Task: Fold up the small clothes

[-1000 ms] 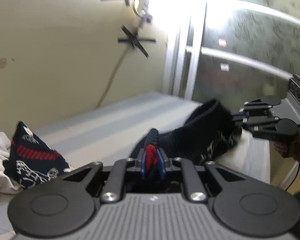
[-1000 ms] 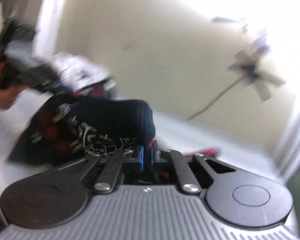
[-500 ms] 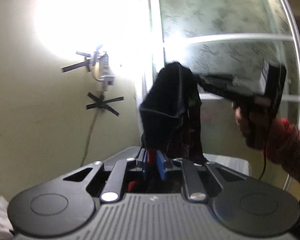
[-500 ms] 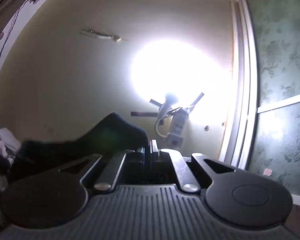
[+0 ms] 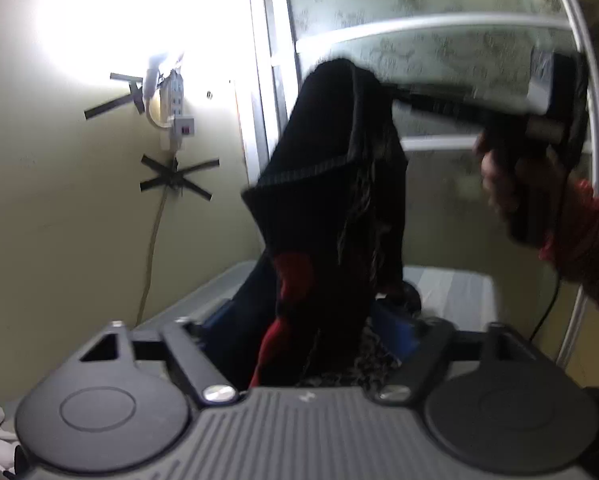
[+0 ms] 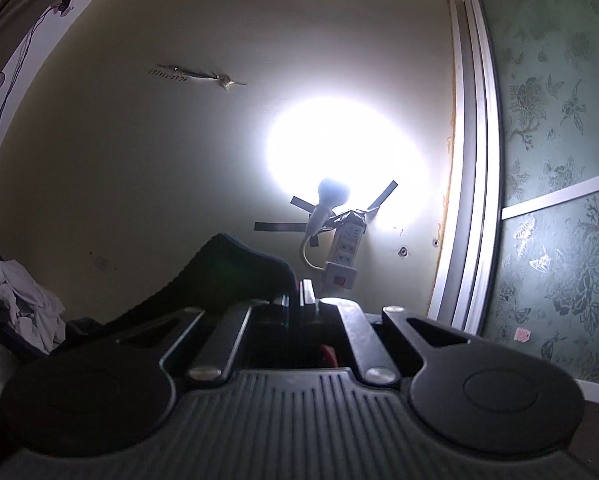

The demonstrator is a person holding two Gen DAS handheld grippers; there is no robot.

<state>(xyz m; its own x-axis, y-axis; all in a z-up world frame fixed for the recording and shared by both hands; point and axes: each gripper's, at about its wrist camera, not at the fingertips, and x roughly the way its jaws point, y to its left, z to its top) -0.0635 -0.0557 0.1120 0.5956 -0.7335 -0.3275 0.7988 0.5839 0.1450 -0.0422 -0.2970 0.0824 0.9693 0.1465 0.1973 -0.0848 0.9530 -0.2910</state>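
A dark knitted garment with red patches hangs in the air above the table. My right gripper holds its top end, seen from the left wrist view at upper right. My left gripper has its blue-padded jaws spread wide, and the garment's lower end hangs between them. In the right wrist view my right gripper is shut on the garment's dark edge, which drapes off to the left.
A grey-striped table lies below. White clothes are heaped at the left. A lit bulb and a taped power strip hang on the yellow wall. A patterned sliding door stands at the right.
Both grippers lifted the garment off the table and tilted up. My left gripper's jaws have spread apart since half a second ago; the right gripper still pinches the top.
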